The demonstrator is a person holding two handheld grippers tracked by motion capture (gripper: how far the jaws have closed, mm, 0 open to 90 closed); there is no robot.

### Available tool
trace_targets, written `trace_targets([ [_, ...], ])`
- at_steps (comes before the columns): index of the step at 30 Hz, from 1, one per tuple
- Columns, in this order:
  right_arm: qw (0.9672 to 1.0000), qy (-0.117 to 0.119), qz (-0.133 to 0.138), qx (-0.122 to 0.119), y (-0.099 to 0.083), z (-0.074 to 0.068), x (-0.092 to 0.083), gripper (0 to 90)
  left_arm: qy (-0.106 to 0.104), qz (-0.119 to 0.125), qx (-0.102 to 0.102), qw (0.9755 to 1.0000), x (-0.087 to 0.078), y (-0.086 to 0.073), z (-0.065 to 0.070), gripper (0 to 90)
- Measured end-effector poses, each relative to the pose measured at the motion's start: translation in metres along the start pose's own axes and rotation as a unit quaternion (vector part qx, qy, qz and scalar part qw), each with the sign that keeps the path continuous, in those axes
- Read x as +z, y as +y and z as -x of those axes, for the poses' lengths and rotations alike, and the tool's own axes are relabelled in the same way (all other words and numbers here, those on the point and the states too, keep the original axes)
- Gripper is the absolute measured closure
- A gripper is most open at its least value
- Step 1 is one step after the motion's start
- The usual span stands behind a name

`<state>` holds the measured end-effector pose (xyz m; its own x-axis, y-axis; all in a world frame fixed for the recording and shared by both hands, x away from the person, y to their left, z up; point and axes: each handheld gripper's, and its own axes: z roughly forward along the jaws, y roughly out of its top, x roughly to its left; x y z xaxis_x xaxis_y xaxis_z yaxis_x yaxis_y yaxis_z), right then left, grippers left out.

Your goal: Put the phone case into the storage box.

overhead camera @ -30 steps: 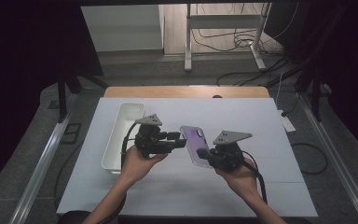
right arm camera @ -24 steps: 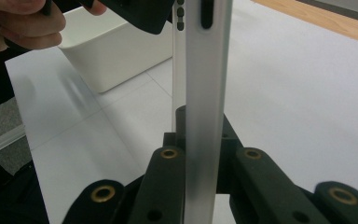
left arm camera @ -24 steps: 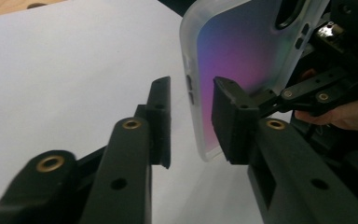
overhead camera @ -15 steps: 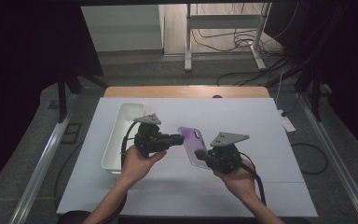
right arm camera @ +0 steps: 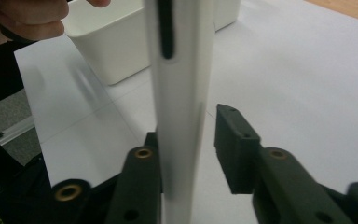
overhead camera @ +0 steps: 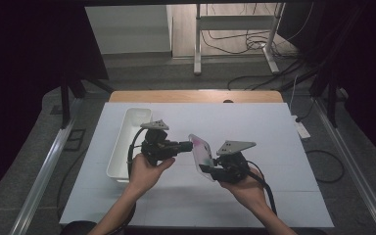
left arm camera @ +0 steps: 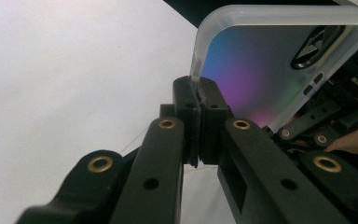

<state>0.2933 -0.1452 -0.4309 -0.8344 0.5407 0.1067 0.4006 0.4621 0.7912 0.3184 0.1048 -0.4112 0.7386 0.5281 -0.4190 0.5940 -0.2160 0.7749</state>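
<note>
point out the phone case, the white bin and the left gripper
phone case [left arm camera: 261, 70], left gripper view, on its iridescent back panel
white bin [overhead camera: 127, 142], high view, on its long left wall
left gripper [left arm camera: 199, 100], left gripper view, where its closed tips pinch the case edge

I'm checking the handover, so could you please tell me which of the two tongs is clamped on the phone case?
The left tongs: their pads pinch the phone case by its translucent rim. The right tongs have just been opening, leaving a gap beside the case.

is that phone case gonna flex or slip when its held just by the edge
Probably flexes: the phone case looks like a thin, translucent open shell. It may twist, since the left gripper pinches only its rim. Slipping seems possible; the right gripper has just been opening, with a gap beside one pad.
</note>
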Motion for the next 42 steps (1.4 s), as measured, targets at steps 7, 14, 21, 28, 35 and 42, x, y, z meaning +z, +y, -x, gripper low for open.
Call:
trace_targets([
  [7,1.0,0.006,-0.003,-0.001,0.0,-0.001,0.003,53.2,0.016,-0.005,0.01,0.9998,0.004,-0.001,0.005,88.6],
  [14,0.9999,0.012,-0.005,0.0,0.0,-0.003,0.008,40.5,0.02,-0.007,0.01,0.9997,0.006,-0.001,0.006,88.6],
  [21,0.9999,0.013,0.005,-0.003,0.001,-0.004,0.008,28.9,0.032,-0.01,0.013,0.9994,0.005,-0.001,0.005,88.6],
  [28,0.9999,0.015,-0.002,0.0,-0.001,-0.002,0.007,22.8,0.052,-0.019,0.025,0.9981,0.004,-0.002,0.003,88.5],
  [35,0.9999,0.011,-0.002,-0.004,-0.003,-0.003,0.003,18.0,0.074,-0.016,0.031,0.9967,-0.001,-0.001,0.001,88.5],
  [42,0.9999,0.01,0.002,0.006,-0.005,0.001,-0.004,16.0,0.084,-0.013,0.028,0.996,-0.009,0.0,-0.003,88.5],
])
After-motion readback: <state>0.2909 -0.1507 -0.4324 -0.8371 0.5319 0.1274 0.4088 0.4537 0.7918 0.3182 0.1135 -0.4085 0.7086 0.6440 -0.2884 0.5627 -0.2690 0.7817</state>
